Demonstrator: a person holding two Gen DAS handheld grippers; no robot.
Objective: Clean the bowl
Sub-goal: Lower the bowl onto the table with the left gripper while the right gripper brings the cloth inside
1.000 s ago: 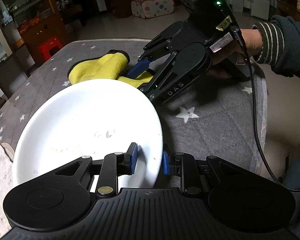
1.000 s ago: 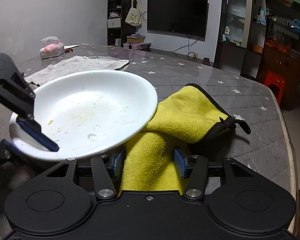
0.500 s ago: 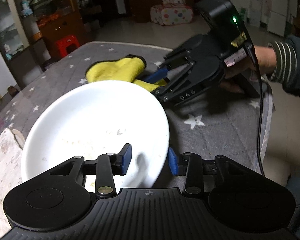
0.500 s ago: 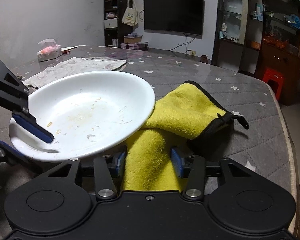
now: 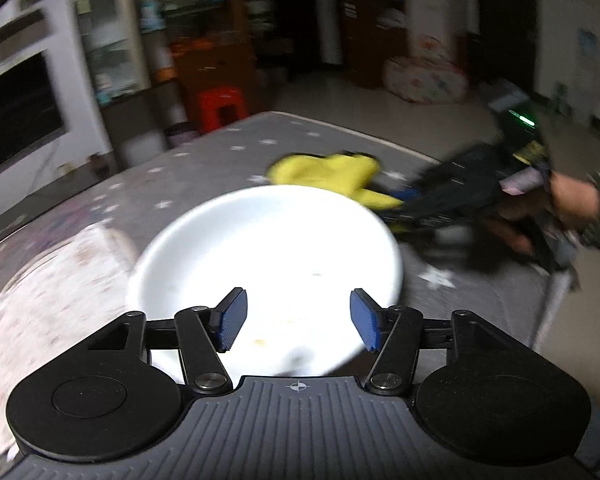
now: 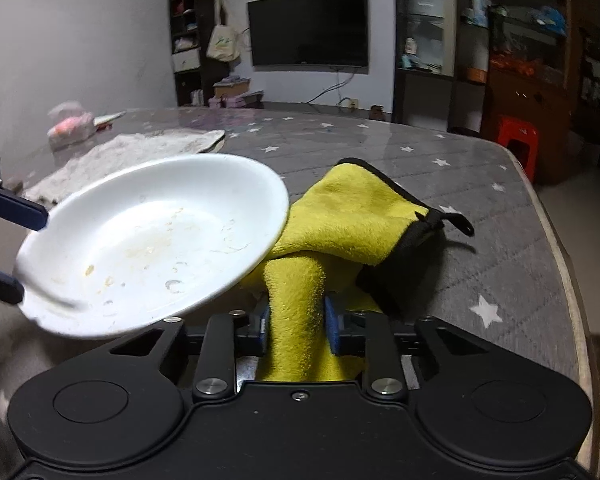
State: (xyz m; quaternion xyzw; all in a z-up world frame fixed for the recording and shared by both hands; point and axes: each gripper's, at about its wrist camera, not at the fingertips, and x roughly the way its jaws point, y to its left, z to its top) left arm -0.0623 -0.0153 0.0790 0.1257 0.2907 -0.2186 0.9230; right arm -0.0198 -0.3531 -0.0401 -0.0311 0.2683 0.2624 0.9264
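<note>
Both tools work: right tool [image 6: 296, 330] pinches yellow cloth [image 6: 352, 216] beside bowl [image 6: 156, 240].

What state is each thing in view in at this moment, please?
Bowl: dirty, dried food smears inside, tilted.
Yellow cloth: bunched, partly under the Bowl, pinched at one end.
Left claw: open, at the Bowl's rim.
Right claw: shut on the Yellow cloth.

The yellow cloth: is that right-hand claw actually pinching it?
Touching. In the right wrist view the right gripper has both blue pads pressed against a bunched fold of the yellow cloth.
</note>
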